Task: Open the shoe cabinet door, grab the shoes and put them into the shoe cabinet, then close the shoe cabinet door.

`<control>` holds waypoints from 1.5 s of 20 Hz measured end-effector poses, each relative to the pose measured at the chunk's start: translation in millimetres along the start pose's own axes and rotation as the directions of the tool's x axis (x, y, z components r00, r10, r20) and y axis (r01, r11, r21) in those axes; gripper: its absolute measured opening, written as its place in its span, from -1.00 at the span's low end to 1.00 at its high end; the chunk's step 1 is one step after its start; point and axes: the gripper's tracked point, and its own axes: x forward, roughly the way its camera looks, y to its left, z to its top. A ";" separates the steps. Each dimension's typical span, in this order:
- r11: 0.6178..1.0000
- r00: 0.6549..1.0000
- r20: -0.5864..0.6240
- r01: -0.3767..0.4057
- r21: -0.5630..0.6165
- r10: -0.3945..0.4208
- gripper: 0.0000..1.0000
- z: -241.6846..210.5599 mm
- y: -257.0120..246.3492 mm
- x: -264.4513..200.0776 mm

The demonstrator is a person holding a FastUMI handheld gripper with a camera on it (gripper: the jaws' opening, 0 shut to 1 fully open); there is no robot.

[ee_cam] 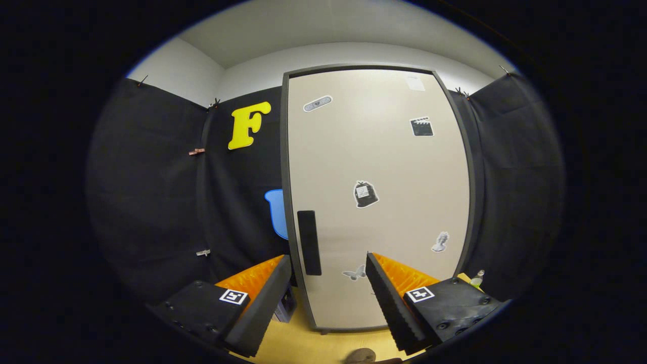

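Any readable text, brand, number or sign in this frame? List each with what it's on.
No text can be read.
Bag sticker and clapperboard sticker on the shoe cabinet door: any print is too small to read.
Square markers on the tool: coded patterns, no words.
Small bottle beside the cabinet: too small to tell.
The tool is open, with nothing between its fingers, facing the closed door.
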 end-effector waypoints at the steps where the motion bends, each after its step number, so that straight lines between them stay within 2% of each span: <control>1: 1.000 1.000 -0.004 -0.001 -0.001 0.001 0.95 -1.5 6.3 9.9; 4: 1.000 1.000 -0.020 0.008 -0.005 -0.008 0.95 -11.7 17.8 43.3; 10: 0.997 0.996 -0.041 0.074 -0.029 -0.075 0.95 -31.7 11.0 98.6; 16: 0.994 0.993 -0.055 0.100 -0.043 -0.102 0.69 -42.8 13.4 125.3; 18: 0.992 0.992 -0.051 0.114 -0.050 -0.117 0.48 -43.0 13.2 128.3; 19: 0.991 0.991 -0.045 0.121 -0.056 -0.123 0.28 -42.2 11.8 129.4; 20: 0.991 0.991 -0.040 0.126 -0.055 -0.128 0.24 -42.3 11.8 127.0; 21: 0.992 0.992 -0.035 0.115 -0.053 -0.117 -0.01 -41.7 15.1 132.0; 22: 0.991 0.991 -0.030 0.125 -0.057 -0.127 -0.09 -40.9 15.2 129.3; 25: 0.988 0.989 -0.032 0.141 -0.064 -0.143 -0.22 -41.1 15.6 130.5; 27: 0.988 0.989 -0.037 0.142 -0.064 -0.145 -0.21 -40.6 14.5 130.9; 28: 0.987 0.988 -0.044 0.144 -0.069 -0.147 -0.36 -40.9 15.4 129.2; 30: 0.986 0.987 -0.051 0.151 -0.075 -0.155 -0.36 -43.9 13.9 131.4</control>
